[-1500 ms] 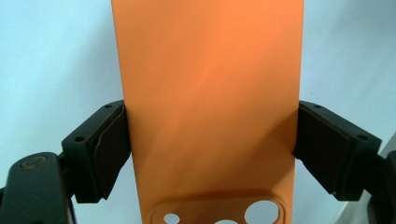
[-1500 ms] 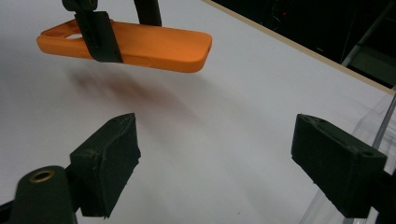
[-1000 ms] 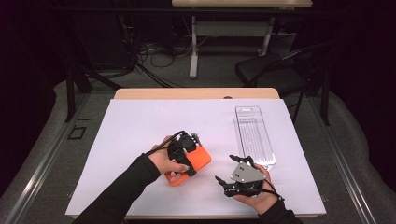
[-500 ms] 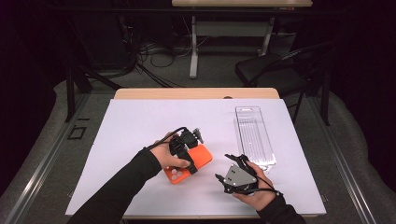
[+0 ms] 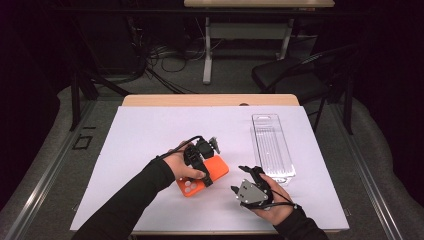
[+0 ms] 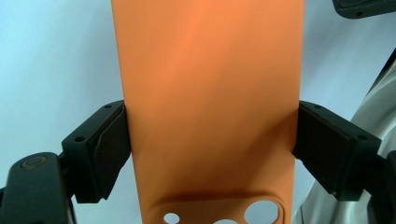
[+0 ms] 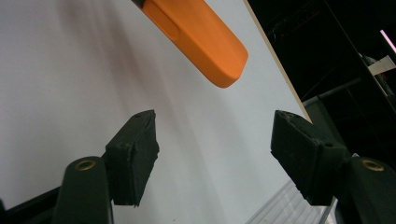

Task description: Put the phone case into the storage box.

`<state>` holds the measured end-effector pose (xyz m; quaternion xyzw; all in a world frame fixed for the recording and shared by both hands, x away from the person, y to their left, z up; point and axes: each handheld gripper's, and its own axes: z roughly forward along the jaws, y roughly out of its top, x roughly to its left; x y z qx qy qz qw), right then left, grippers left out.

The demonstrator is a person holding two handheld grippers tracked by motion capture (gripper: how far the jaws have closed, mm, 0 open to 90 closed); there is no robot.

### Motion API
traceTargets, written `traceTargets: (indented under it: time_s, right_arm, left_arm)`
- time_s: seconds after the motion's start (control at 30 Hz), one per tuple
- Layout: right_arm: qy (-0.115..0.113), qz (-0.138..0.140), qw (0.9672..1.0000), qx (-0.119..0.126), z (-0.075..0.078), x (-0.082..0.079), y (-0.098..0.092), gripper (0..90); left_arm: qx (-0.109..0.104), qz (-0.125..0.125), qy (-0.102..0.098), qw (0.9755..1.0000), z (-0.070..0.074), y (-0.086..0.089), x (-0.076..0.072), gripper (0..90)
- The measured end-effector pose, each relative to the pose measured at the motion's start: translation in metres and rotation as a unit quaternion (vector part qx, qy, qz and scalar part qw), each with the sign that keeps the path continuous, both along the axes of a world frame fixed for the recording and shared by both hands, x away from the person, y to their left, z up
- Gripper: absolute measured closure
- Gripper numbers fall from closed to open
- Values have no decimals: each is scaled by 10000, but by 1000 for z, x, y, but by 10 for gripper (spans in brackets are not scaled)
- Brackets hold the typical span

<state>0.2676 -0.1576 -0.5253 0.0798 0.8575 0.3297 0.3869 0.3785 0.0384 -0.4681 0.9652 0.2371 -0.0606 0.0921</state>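
The left gripper [image 5: 212, 146] clamps the orange case [image 5: 216, 170] across its width: in the left gripper view both pads [image 6: 103, 144] press on the long edges of the case [image 6: 210, 107], camera holes nearest the camera. The right gripper [image 5: 240, 180] sits just beside it, empty, and its jaws have just been closing but stand apart. The case's rounded end [image 7: 205, 37] hangs ahead of them, above the white mat [image 7: 70, 93]. A clear tray [image 5: 272, 147] lies beyond the right gripper.
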Motion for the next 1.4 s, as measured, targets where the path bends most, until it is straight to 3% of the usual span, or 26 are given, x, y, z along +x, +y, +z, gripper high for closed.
traceTargets:
  time_s: [0.27, 0.33, 0.5, 0.8, 1.17, 1.23, 1.4]
  right_arm:
    - [-149, -11, 9997, -169, -3, -1, 2, 349]
    - [-282, 94, 9991, -301, -2, 1, 2, 357]
    - [-420, 110, 9985, -336, -4, 0, 4, 373]
    - [-540, 271, 9966, -555, -5, -1, 5, 385]
    - [-777, 617, 9918, -799, -3, -5, 9, 394]
    - [-708, 578, 9924, -827, -4, -5, 10, 395]
    - [-834, 632, 9893, -1016, -5, -7, 12, 413]
  left_arm:
    - [-10, -19, 43, 10000, -2, -3, -1, 154]
    - [-26, -25, 38, 10000, -2, -4, -1, 154]
    - [-2, -82, 72, 9999, -3, -7, -1, 154]
    - [-3, -146, 99, 9998, -6, -12, -3, 154]
    - [-8, -197, 208, 9996, -6, -13, -3, 154]
    - [-14, -196, 221, 9996, -7, -13, -3, 154]
    - [-31, -206, 257, 9995, -7, -14, -3, 154]
